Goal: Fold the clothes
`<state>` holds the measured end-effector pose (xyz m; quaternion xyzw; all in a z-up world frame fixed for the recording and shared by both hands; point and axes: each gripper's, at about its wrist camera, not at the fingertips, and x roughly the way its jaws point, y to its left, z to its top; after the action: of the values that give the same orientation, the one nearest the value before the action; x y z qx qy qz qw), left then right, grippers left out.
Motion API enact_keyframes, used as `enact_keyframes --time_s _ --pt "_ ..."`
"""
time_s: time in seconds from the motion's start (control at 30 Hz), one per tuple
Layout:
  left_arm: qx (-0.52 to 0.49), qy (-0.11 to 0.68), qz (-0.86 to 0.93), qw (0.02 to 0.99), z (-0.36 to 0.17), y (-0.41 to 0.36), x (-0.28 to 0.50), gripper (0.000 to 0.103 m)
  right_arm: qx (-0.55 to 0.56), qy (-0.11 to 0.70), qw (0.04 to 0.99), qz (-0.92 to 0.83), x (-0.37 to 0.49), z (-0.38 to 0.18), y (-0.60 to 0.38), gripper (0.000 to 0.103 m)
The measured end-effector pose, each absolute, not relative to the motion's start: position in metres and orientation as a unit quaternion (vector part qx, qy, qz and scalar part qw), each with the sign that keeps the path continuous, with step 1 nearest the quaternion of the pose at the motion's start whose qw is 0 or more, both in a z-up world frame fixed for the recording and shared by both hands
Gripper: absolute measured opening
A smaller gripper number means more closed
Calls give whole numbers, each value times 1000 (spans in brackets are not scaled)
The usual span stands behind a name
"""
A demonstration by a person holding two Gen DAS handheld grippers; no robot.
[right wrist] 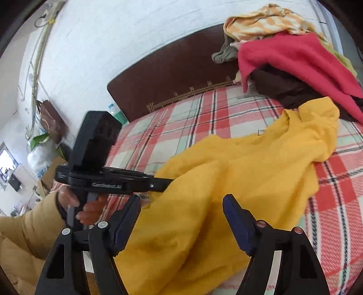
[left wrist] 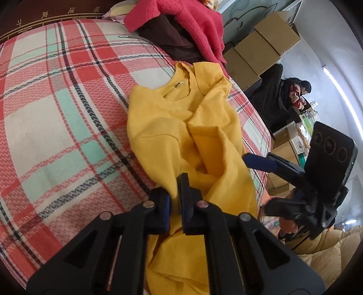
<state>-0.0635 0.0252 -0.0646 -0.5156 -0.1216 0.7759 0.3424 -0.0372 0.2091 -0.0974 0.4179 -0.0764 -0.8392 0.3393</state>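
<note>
One yellow garment [left wrist: 181, 127] is lying crumpled along the bed's [left wrist: 56, 113] near edge, its lower hem running out of frame; the left claw [left wrist: 175, 181] is pinching a fold of it shut; the right claw [right wrist: 181, 217] is hovering over the cloth with jaws standing wide, gripping nothing; one pile of clothes [right wrist: 295, 59] is sitting by the headboard [right wrist: 172, 72], its lower layers hidden under a red knit [left wrist: 186, 20].

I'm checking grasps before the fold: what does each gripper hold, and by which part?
The left gripper is shut on the yellow garment, pinching a fold near its lower edge. The right gripper is open over the garment, holding nothing.
</note>
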Motion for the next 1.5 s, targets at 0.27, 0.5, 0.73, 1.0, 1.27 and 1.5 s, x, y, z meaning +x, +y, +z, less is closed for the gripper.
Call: enact_keyframes --time_s 0.27,0.5,0.73,1.0,1.27,1.5 --pt "-506 -96 787 340 -61 29 -54 7 430 -101 326 -836 -42 -105 228 4" --pt "-499 -91 788 349 -53 36 -53 7 397 -154 271 -864 -22 -73 328 3" --pt "-516 -120 773 350 -62 28 -56 14 455 -197 190 -847 -3 -114 407 4" --pt "-521 -142 771 338 -69 36 -67 72 430 -168 164 -872 10 -89 434 50" --pt "-550 -136 765 307 -82 59 -90 17 404 -132 227 -876 -88 -72 387 78" --pt "-548 -131 771 297 -78 60 -92 12 485 -89 231 -839 -172 -119 333 77"
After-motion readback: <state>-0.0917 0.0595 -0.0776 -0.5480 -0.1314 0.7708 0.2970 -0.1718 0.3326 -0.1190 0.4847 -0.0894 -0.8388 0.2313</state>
